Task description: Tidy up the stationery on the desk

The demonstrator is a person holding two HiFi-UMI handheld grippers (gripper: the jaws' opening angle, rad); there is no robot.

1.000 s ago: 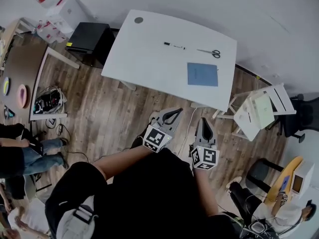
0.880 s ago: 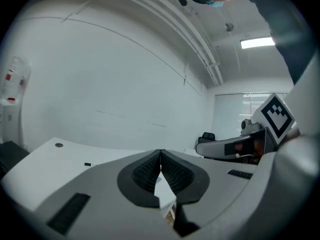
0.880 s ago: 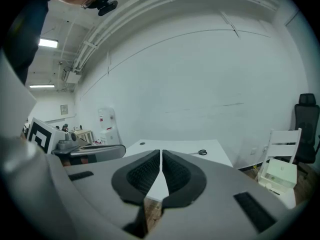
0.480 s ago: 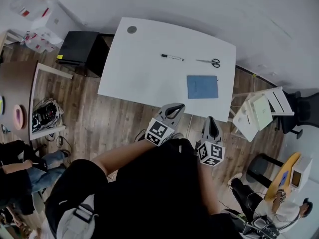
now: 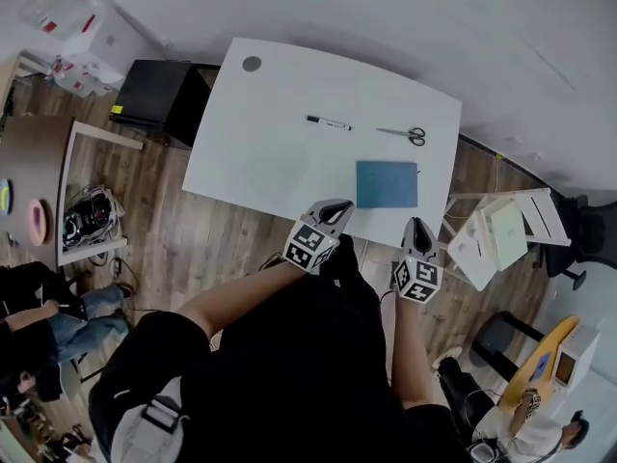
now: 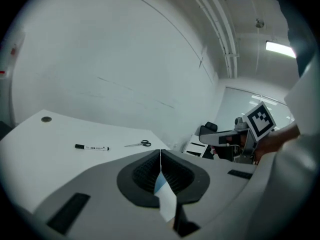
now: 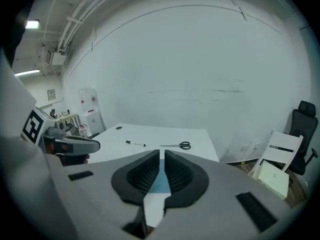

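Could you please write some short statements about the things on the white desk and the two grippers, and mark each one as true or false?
1. In the head view, the marker lies left of the scissors on the white desk. True.
2. The blue notebook lies nearer to the person than the scissors. True.
3. The left gripper and the right gripper are both shut and hold nothing. True.
4. The right gripper is closed on the scissors. False: the scissors lie untouched on the desk, well beyond it.
5. The scissors rest on top of the blue notebook. False: they lie apart from it, on bare desk beyond it.
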